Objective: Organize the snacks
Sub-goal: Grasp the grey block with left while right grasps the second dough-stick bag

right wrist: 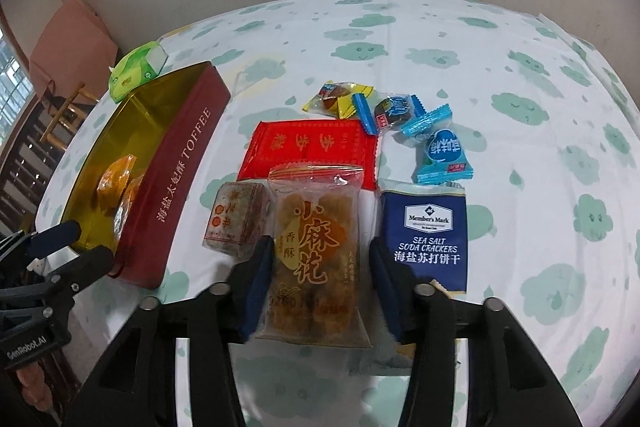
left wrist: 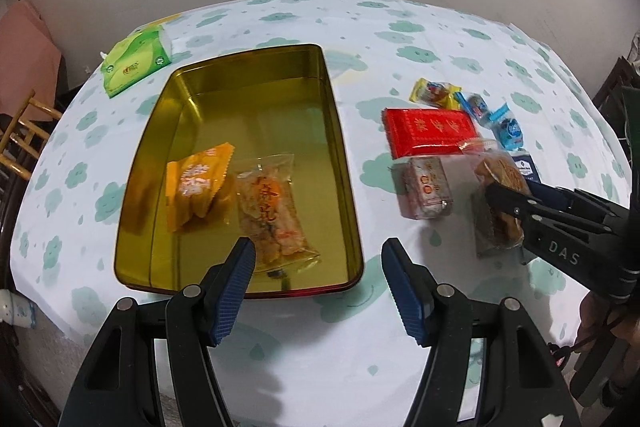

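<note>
Right tongs grip a snack pack beside the tin

We see our right tongs (right wrist: 320,267) narrowed onto a clear pack of fried dough twists (right wrist: 316,259), the blue pads pressing its two long sides. The pack lies on the counter (right wrist: 400,39), between a small boxed snack (right wrist: 234,217) and a navy pack of soda crackers (right wrist: 426,231). Behind it sits a red packet (right wrist: 308,149), with a yellow candy (right wrist: 340,101) and blue candies (right wrist: 444,151) farther back.

Our left tongs (left wrist: 318,287) stand wide apart and hold nothing, above the near edge of the gold tin (left wrist: 340,147). Inside the tin lie an orange packet (left wrist: 198,185) and a clear snack pack (left wrist: 272,211), side by side and touching. A green tissue pack (left wrist: 134,63) rests just beyond the tin's far corner.
</note>
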`<state>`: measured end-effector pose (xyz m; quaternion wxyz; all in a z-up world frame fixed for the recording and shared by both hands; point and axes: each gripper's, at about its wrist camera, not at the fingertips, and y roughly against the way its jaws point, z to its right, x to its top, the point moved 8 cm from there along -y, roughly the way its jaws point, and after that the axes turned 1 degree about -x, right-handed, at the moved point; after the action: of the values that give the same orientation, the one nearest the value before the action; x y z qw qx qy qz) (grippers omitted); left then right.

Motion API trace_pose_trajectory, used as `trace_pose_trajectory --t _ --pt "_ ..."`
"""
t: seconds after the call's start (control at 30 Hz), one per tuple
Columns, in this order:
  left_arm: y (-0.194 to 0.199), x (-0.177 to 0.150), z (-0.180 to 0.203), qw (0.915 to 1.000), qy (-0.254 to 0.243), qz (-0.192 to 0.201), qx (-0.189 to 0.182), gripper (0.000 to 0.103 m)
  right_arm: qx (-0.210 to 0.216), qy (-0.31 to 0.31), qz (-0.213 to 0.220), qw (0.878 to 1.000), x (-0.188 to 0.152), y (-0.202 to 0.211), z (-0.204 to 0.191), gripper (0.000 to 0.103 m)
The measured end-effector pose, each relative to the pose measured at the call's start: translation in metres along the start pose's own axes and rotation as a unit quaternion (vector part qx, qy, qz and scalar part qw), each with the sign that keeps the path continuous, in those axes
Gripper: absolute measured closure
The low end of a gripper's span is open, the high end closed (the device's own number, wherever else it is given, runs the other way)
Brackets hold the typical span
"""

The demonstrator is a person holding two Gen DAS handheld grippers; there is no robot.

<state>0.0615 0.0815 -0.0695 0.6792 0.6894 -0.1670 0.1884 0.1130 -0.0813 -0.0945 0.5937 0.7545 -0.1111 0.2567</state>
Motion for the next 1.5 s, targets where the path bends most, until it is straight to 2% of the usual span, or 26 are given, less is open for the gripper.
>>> trace_pose_trajectory --t 0.3,0.53,0.77,0.97,1.23,1.5 --pt "-0.001 0.003 0.021 0.9998 -0.016 0.0 -0.008 0.041 -0.013 -0.003 0.027 1.0 0.001 0.014 0.013 0.065" --pt "-0.002 0.005 0.055 0.9984 -0.037 0.001 -0.043 0.041 -0.098 -0.014 0.058 0.993 -0.002 0.029 0.067 0.065" --pt "-0.014 0.003 0.091 0.995 -0.049 -0.017 -0.085 0.041 -0.149 -0.048 0.063 0.986 -0.015 0.03 0.127 0.065" --pt "-0.024 0.001 0.117 0.9917 -0.066 -0.029 -0.106 0.049 -0.153 -0.073 0.064 0.984 -0.022 0.025 0.152 0.065" --pt "-0.037 -0.001 0.139 0.9881 -0.07 -0.054 -0.126 0.059 -0.15 -0.074 0.072 0.983 -0.022 0.023 0.158 0.065" --pt "-0.053 0.001 0.151 0.9878 -0.072 -0.068 -0.12 0.068 -0.159 -0.064 0.077 0.982 -0.021 0.023 0.156 0.064"
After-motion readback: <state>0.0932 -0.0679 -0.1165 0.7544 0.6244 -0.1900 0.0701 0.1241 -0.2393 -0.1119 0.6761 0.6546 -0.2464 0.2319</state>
